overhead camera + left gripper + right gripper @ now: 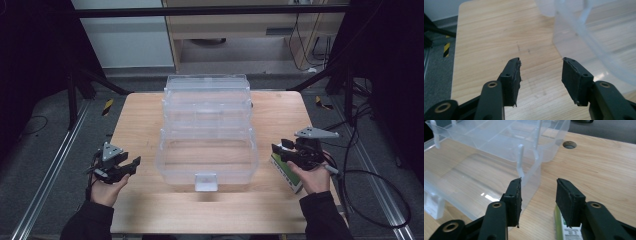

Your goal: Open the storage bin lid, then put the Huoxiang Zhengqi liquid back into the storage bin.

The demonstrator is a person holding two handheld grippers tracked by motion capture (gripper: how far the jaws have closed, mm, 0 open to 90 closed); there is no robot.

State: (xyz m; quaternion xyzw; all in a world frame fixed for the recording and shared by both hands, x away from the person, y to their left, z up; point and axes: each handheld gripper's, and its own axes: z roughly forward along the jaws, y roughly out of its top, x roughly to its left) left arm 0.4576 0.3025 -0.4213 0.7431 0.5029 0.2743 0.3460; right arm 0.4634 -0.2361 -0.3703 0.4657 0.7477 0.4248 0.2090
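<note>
Tiered clear plastic box (pixel 207 145) at worktop (pixel 140 120) centre, both grippers (pixel 116 167) (pixel 295 150) empty, fingers apart; green packet (pixel 285 172) near right edge, probably the next pick.

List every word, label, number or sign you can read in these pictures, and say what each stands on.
None can be read.
Green and white box under the right gripper: small print on its white end, too small and blurred to read.
Clear plastic organizer box: no lettering visible.
Yellow and black striped markers on the floor: hazard stripes, no words.
</note>
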